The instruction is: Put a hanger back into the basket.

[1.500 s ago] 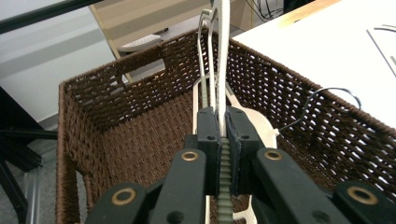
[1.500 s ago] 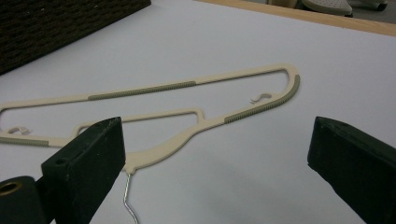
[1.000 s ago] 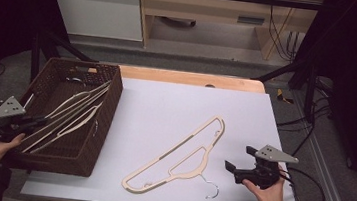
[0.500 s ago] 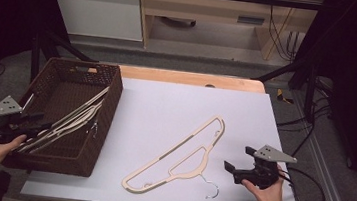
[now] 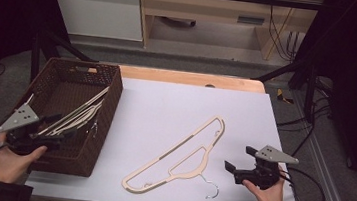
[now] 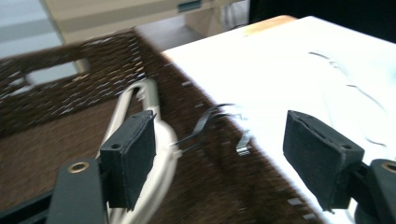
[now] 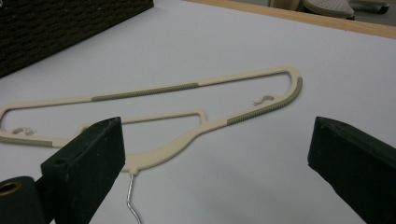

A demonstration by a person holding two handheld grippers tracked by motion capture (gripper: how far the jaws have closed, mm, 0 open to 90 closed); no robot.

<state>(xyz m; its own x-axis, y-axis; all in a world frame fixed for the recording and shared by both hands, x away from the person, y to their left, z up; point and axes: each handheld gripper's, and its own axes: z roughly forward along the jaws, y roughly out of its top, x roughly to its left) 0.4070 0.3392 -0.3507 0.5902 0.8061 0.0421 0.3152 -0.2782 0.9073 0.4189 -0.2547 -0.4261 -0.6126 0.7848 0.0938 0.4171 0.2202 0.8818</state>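
A beige hanger (image 5: 180, 158) with a wire hook lies flat on the white table (image 5: 166, 104). My right gripper (image 5: 240, 158) rests open just right of that hook, and the hanger (image 7: 144, 91) lies ahead of its wide-apart jaws (image 7: 215, 140). Several more beige hangers (image 5: 82, 110) lie slanted in the brown wicker basket (image 5: 106, 118). My left gripper (image 5: 60, 131) hovers over the basket's near left corner. Its jaws have just been opening and stand open (image 6: 219, 140). One hanger (image 6: 149, 93) passes beside the left pad and its metal hook (image 6: 205, 123) lies between the jaws, unpressed.
The basket takes up the table's left end, its right wall bordering the white surface. A wooden strip (image 5: 189, 78) runs along the table's far edge, with furniture and cables beyond. A cable (image 5: 303, 186) trails from the right gripper at the table's right edge.
The left gripper's jaws have gone from shut on the hanger ends to open, and the hand has shifted a little at the basket's near left corner. The right hand has not moved.
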